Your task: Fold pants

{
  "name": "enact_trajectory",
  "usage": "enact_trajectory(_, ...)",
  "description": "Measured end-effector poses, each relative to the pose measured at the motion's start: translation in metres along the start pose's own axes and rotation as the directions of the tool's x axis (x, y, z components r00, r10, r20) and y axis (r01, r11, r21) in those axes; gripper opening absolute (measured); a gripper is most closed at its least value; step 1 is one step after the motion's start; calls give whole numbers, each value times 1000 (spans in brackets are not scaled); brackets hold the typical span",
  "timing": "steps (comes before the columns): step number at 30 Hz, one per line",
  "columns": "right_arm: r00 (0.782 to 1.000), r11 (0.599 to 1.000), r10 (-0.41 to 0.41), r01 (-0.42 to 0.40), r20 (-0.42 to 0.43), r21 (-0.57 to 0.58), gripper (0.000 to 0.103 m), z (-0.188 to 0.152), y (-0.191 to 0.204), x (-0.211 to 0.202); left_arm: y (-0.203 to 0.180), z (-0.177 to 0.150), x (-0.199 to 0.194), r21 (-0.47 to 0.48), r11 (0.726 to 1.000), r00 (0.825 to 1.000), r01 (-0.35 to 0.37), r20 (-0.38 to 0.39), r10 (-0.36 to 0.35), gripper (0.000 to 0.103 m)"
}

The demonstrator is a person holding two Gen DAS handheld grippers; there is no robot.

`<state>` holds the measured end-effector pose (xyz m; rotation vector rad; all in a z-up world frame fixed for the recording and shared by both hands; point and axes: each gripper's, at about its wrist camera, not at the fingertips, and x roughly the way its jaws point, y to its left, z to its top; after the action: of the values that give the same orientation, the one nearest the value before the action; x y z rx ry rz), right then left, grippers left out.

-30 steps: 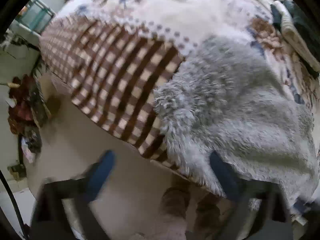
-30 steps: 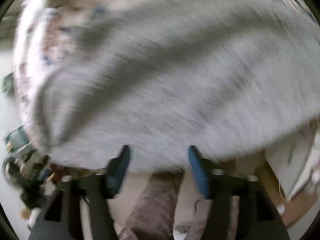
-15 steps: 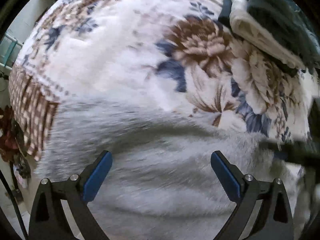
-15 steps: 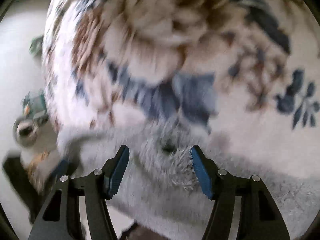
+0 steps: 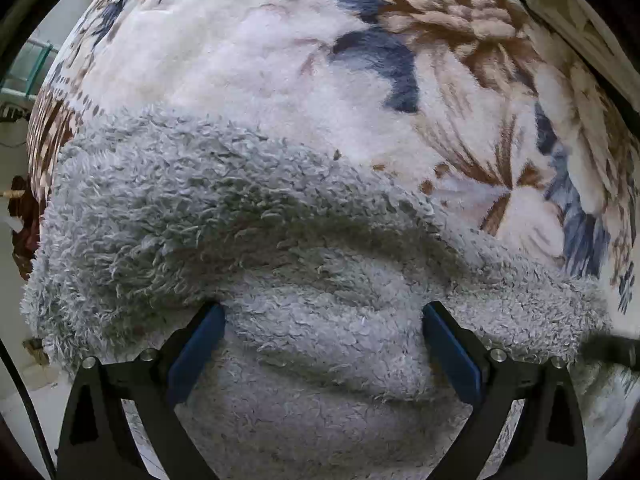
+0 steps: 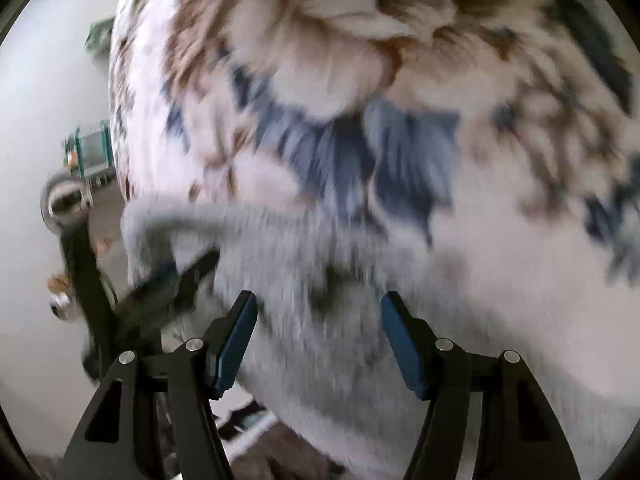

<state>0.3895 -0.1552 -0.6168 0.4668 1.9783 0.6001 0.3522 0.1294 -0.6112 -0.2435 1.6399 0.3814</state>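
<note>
The left tongs (image 5: 324, 344) pointed down at the grey fleecy pants (image 5: 240, 216), their two blue pads (image 5: 196, 352) spread wide. A raised fold of the fleece lay between the pads and the tips were sunk a little into the pile, so the tongs touched the cloth, but the pads stood apart from the fold on both sides and did not pinch it.

The right tongs (image 6: 318, 344) came in at a slant over the same pants (image 6: 320, 280), which were blurred in that view. Their jaws stood moderately open, narrower than the left pair. Grey fleece showed in the gap and under the tips; whether the pads (image 6: 236, 344) pressed on it I cannot tell, though the gap looked too broad for a grip. The left tongs (image 6: 160, 280) showed in this view as dark bars over the far end of the pants, by the bed's edge.

The pants lay bunched along the near edge of the bed, on a flowered blanket (image 5: 280, 60) of cream, brown and blue. One end reached the bed's corner, where a brown checked border (image 5: 48, 132) turned down the side. At the far edge of the blanket lay a pale folded cloth (image 5: 568, 8).
</note>
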Motion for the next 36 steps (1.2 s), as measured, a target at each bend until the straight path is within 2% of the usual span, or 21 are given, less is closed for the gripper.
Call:
enact_trajectory(2, 998, 999, 41, -40, -51, 21, 67, 17, -1, 14, 2, 2, 0, 0, 1000, 1000, -2, -4, 2, 101)
enact_trajectory(3, 998, 999, 32, -33, -62, -5, 58, 19, 5, 16, 1, 2, -2, 2, 1000, 1000, -4, -3, 4, 101)
enact_trajectory(4, 997, 998, 12, -16, -71, -54, 30, 23, 15, 18, -1, 5, -1, 3, 1000, 1000, -6, -1, 6, 101)
enact_trajectory(5, 997, 995, -17, 10, -72, -98, 20, 29, 29, 22, -2, 6, -2, 4, 1000, 1000, -6, 0, 6, 101)
enact_trajectory(6, 996, 990, -68, 59, -64, -132, 17, 28, 36, 20, 1, 7, -5, 4, 1000, 1000, -1, -1, 1, 101)
enact_trajectory(9, 984, 984, -134, 147, 121, -101, 12, 38, 37, -16, 8, 10, -17, -13, 1000, 1000, 23, 18, -23, 101)
enact_trajectory(11, 977, 985, -147, 159, 152, -71, 11, 49, 30, -27, 17, 12, -25, -28, 999, 999, 44, 32, -43, 101)
enact_trajectory(14, 981, 982, -182, 185, 74, -45, 13, 62, 23, -21, 30, 17, -31, -49, 998, 998, 46, 34, -44, 101)
enact_trajectory(15, 980, 981, -184, 188, 77, -44, 13, 65, 26, -23, 37, 18, -32, -58, 997, 998, 48, 34, -46, 101)
enact_trajectory(17, 962, 974, -217, 226, 164, -36, 26, 55, 34, -49, 47, 19, -38, -77, 995, 998, 61, 39, -58, 101)
enact_trajectory(19, 930, 966, -249, 259, 268, 1, 51, 35, 35, -81, 67, 19, -42, -87, 994, 997, 65, 54, -60, 101)
enact_trajectory(20, 920, 970, -237, 243, 311, 22, 54, 20, 38, -90, 75, 18, -45, -93, 993, 996, 72, 62, -66, 101)
enact_trajectory(21, 924, 978, -205, 207, 324, 30, 55, 8, 40, -94, 87, 17, -46, -99, 992, 995, 78, 68, -71, 101)
enact_trajectory(22, 938, 986, -166, 164, 305, 30, 55, 1, 40, -94, 96, 18, -48, -110, 991, 995, 78, 70, -71, 101)
enact_trajectory(24, 976, 997, -73, 72, 203, 13, 55, -6, 41, -67, 123, 14, -52, -135, 986, 993, 99, 82, -89, 101)
enact_trajectory(25, 976, 996, -94, 91, 196, 23, 55, -7, 40, -57, 131, 7, -56, -145, 984, 992, 104, 90, -91, 101)
enact_trajectory(26, 960, 982, -190, 183, 204, 53, 55, -8, 38, -43, 143, 3, -61, -158, 981, 990, 110, 105, -94, 101)
enact_trajectory(28, 910, 931, -362, 344, 204, 118, 55, -2, 28, -22, 163, -4, -65, -167, 981, 988, 99, 137, -76, 101)
enact_trajectory(30, 912, 922, -366, 329, 183, 205, 55, 2, 16, -7, 186, -4, -58, -172, 983, 988, 58, 154, -31, 101)
enact_trajectory(32, 895, 906, -401, 354, 196, 233, 55, 1, 26, -11, 209, -4, -35, -207, 978, 991, 11, 130, 16, 101)
enact_trajectory(36, 888, 915, -385, 332, 253, 229, 55, -17, 51, -24, 248, -10, 23, -338, 936, 995, 97, 49, -86, 101)
